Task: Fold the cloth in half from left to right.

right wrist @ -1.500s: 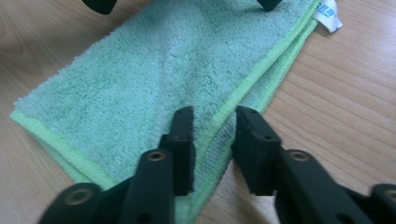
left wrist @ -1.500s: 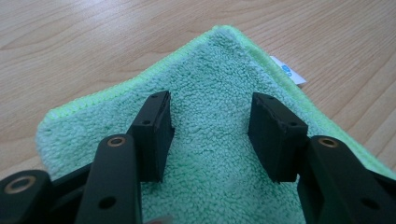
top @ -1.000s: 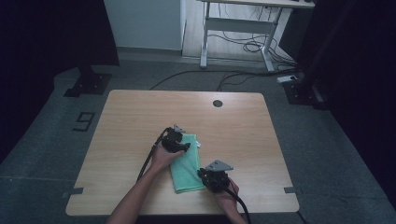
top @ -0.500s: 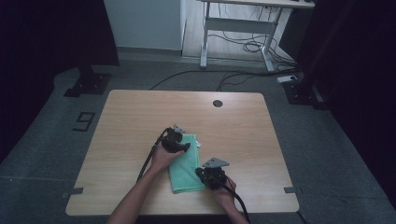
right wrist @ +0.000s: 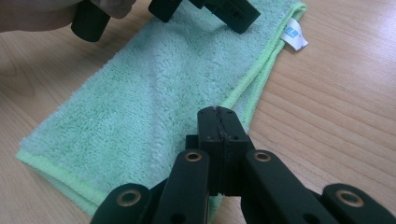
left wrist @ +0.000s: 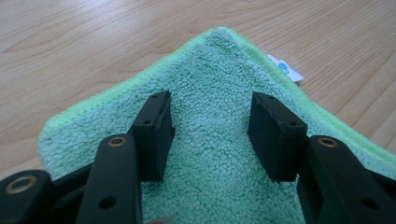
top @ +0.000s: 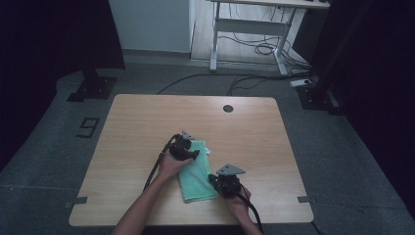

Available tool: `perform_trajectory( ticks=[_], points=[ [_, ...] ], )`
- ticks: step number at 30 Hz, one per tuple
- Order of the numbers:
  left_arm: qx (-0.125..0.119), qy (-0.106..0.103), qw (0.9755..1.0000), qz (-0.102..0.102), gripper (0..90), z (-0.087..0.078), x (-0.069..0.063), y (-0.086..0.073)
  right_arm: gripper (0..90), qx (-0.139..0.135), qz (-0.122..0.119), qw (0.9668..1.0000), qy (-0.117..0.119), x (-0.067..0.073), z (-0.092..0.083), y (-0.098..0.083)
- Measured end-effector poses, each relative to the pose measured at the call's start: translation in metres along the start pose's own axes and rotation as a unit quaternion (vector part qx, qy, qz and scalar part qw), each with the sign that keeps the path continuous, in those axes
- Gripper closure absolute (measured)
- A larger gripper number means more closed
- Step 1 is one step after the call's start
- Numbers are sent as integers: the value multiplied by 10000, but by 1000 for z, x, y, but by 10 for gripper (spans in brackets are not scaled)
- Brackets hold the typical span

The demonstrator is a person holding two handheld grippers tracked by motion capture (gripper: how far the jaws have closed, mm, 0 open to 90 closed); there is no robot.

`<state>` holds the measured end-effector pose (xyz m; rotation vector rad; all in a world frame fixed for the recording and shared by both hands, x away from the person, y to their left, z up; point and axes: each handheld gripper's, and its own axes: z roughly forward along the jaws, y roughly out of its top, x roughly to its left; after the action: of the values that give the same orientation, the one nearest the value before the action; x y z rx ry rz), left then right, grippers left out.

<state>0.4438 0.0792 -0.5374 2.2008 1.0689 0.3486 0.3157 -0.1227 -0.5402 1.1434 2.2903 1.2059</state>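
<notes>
Your right gripper (right wrist: 218, 116) has just pressed its jaws together at the green towel's (right wrist: 154, 93) near edge; whether cloth is pinched, I cannot tell. Your left gripper (left wrist: 210, 126) rests spread on the towel's far end.

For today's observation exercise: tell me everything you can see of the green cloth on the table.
The green cloth is a mint-coloured, fluffy towel that looks like microfibre, with a brighter stitched hem and a small white label at one corner. It lies flat on the wooden table, folded into a long strip near the person's edge. The left gripper stands on its far end with jaws apart, pads set into the pile. The right gripper is shut at the cloth's long hem; whether it pinches that hem cannot be told.
</notes>
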Motion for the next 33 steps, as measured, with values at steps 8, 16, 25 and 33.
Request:
perform_trajectory(
  ticks=[8,16,25,33],
  points=[
    [-22,28,10000,32,493,-1,0,-1,842,157,29,9998,-97,-6,3,-9],
    [-278,-11,9996,-27,499,-25,7,-3,750,-316,-114,9993,164,2,-17,0],
    [79,-58,9999,116,497,-14,6,-7,648,-65,-571,9952,792,31,14,12],
    [80,-92,9997,228,505,-1,2,1,603,203,-468,9966,646,26,24,1]
  ],
)
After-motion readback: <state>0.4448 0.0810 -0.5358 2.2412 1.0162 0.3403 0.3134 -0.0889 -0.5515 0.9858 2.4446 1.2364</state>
